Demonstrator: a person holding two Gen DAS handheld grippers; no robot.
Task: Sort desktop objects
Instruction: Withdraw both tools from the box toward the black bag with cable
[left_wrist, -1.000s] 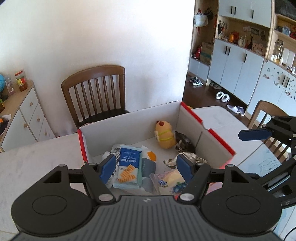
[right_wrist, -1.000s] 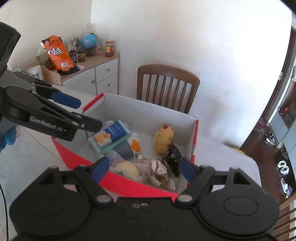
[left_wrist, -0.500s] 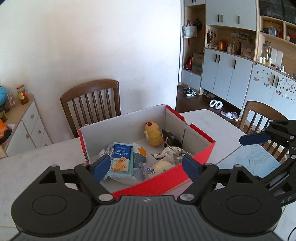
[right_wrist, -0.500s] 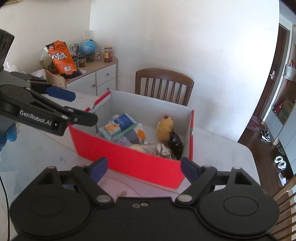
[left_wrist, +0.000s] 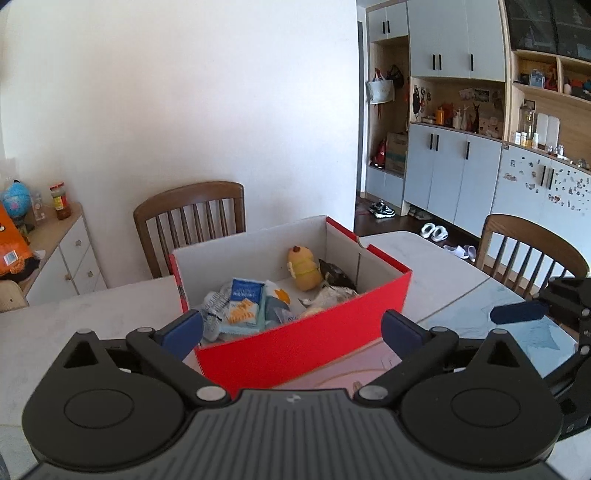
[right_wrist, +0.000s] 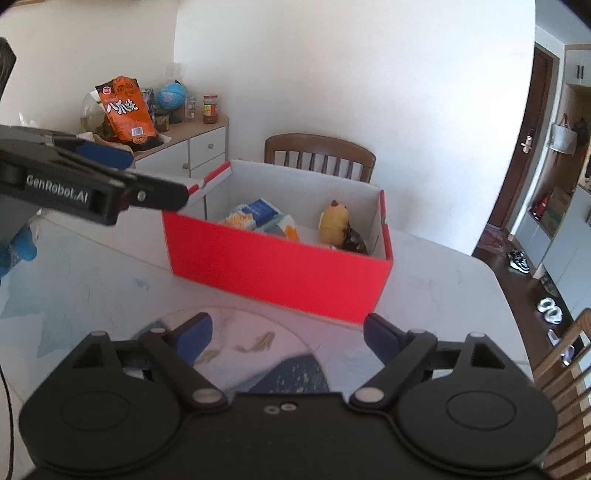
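- The left gripper (left_wrist: 291, 328) is held over the white table (left_wrist: 74, 317), its jaws just spread wide with nothing gripped.
- The right gripper (right_wrist: 288, 328) is likewise released, jaws just widened and empty.
- Beyond them, the red cardboard box (left_wrist: 303, 347) is seen.
- Inside it lie a blue biscuit packet (left_wrist: 245, 299), a yellow plush toy (left_wrist: 303, 267) and crumpled wrappers (left_wrist: 332, 295).
- A wooden chair (left_wrist: 190, 218) stands behind the box.
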